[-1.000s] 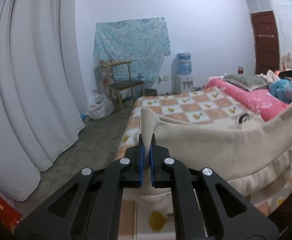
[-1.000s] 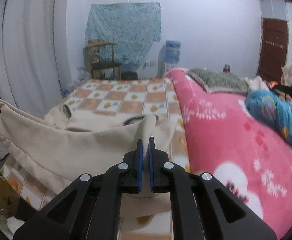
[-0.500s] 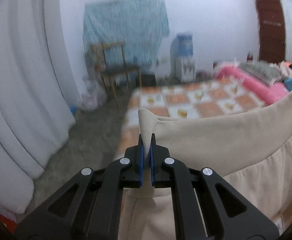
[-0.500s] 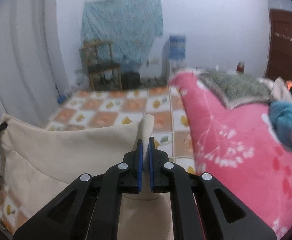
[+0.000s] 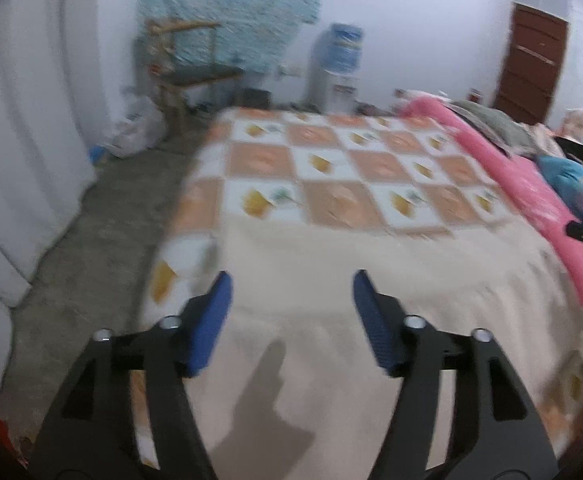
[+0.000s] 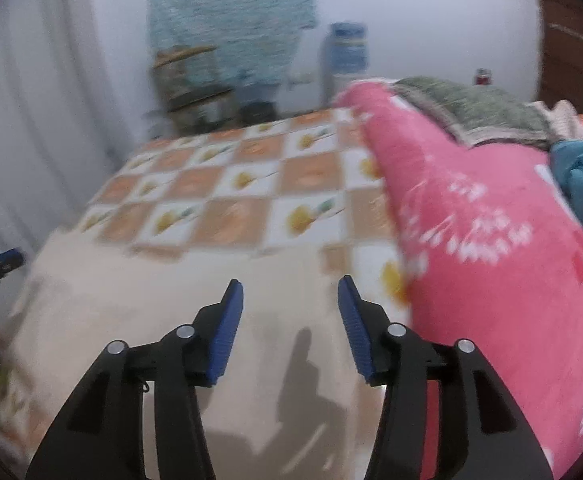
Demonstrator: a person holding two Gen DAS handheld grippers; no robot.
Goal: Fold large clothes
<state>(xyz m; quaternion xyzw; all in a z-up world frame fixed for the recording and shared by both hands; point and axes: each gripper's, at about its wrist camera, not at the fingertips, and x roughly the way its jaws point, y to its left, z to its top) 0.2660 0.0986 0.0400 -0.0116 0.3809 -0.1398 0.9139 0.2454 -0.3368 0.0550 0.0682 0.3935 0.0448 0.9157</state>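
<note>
Both grippers had just let go: a second earlier each was clamped on a corner of the large beige fleece garment (image 5: 371, 280), lifted; now it lay flat on the checkered orange-and-white bedsheet (image 5: 331, 168), beneath both tools. Left gripper (image 5: 289, 292) and right gripper (image 6: 290, 296) pitched downward, jaws just opened wide, nothing between the ribbed blue pads (image 5: 207, 324). Pink printed blanket (image 6: 491, 240) bunched right of the right gripper. Frames blurred.
</note>
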